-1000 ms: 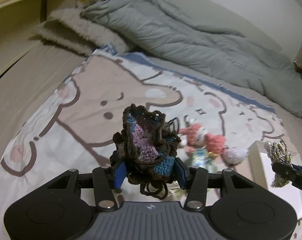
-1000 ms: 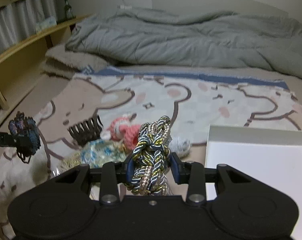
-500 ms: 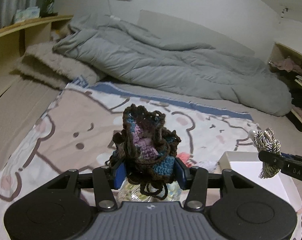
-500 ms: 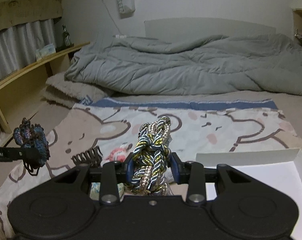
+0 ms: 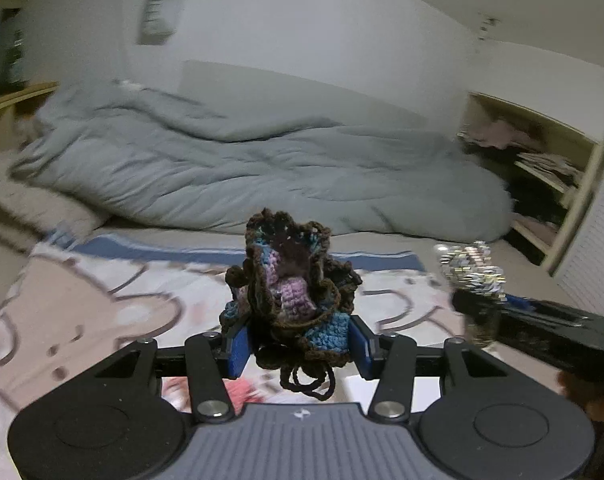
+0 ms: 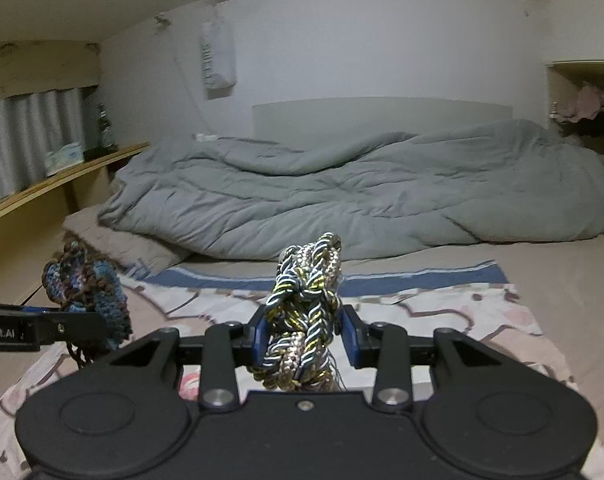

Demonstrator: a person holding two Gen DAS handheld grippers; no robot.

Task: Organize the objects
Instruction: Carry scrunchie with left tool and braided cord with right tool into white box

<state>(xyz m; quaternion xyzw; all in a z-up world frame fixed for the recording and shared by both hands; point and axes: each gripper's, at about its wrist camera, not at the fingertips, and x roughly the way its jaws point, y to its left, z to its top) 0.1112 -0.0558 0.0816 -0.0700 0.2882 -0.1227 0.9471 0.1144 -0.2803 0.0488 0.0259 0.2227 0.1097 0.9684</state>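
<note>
Left gripper (image 5: 297,344): jaws closed on a crocheted scrunchie (image 5: 291,300), held up above the bed.
Right gripper (image 6: 304,336): jaws clamped on a braided cord (image 6: 306,312), also raised in the air.
Blanket (image 6: 442,312): cartoon print, spread beneath both grippers.
Duvet (image 6: 362,196): grey, rumpled, heaped behind the blanket.

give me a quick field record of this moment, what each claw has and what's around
left claw: shut on brown, blue and purple crocheted yarn piece, held above the bed
right claw: shut on braided gold, silver and blue cord bundle
surface below: cartoon-print blanket with blue border
background: rumpled grey duvet against white wall
left side: wooden shelf
claws relative: side by side, apart, each visible in the other's view
</note>
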